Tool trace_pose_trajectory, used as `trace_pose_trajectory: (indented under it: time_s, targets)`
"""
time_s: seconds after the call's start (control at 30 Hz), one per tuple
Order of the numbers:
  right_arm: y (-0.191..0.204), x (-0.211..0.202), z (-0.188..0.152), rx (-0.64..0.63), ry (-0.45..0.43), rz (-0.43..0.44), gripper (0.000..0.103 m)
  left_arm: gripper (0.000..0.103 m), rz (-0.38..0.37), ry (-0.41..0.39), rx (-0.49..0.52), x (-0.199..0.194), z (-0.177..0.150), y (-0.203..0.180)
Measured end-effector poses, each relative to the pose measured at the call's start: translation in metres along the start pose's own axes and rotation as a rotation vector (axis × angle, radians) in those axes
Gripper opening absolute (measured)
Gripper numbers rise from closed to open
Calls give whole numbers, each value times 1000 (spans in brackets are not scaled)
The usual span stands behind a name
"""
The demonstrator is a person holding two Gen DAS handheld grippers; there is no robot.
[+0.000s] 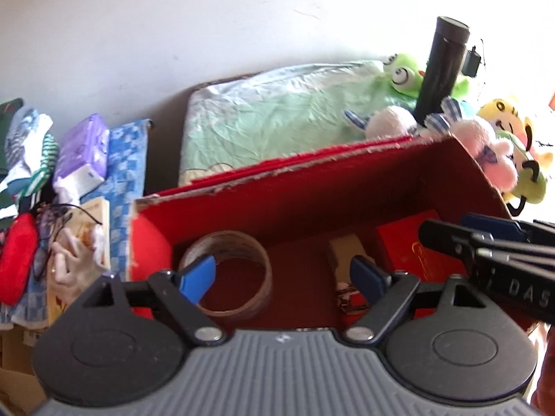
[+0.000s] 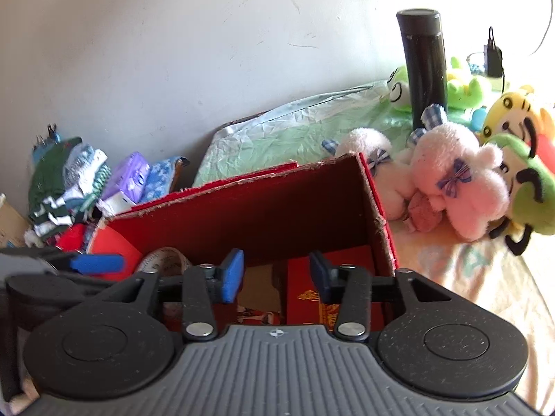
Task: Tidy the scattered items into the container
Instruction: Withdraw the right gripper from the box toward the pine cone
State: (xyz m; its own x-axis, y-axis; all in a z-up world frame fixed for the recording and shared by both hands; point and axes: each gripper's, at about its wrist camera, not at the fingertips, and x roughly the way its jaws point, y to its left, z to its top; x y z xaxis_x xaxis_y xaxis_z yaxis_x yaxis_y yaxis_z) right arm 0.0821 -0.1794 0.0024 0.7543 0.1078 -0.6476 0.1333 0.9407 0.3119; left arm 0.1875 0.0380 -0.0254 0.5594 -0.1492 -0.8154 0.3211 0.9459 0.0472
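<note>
A red cardboard box (image 1: 312, 187) stands open in front of both grippers; it also shows in the right wrist view (image 2: 263, 204). Inside lie a roll of brown tape (image 1: 227, 272), a small red packet (image 1: 412, 246) and a card. My left gripper (image 1: 281, 277) is open and empty above the box, over the tape. My right gripper (image 2: 275, 275) is open and empty above the red packet (image 2: 333, 277). The right gripper's fingers (image 1: 485, 239) cross the left view at the right.
Plush toys (image 2: 451, 180) and a black flask (image 2: 425, 66) lie right of the box on a bed with a green pillow (image 1: 277, 114). Left of the box are a purple tissue pack (image 1: 85, 149), folded clothes (image 1: 24, 149), a red pouch (image 1: 15, 260) and a book.
</note>
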Motion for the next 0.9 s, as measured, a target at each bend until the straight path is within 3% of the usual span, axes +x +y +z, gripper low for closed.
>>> trace_pose_trajectory:
  time_s: [0.4, 0.6, 0.9]
  targets:
    - [3, -23, -9, -9, 11, 47, 56, 90, 98, -95, -76, -40, -6, -2]
    - [4, -39, -12, -44, -14, 108, 56, 100, 156, -157, -184, -67, -18, -3]
    - [-4, -67, -18, -126, 6, 204, 55, 100, 266, -134, -243, -88, -39, -30]
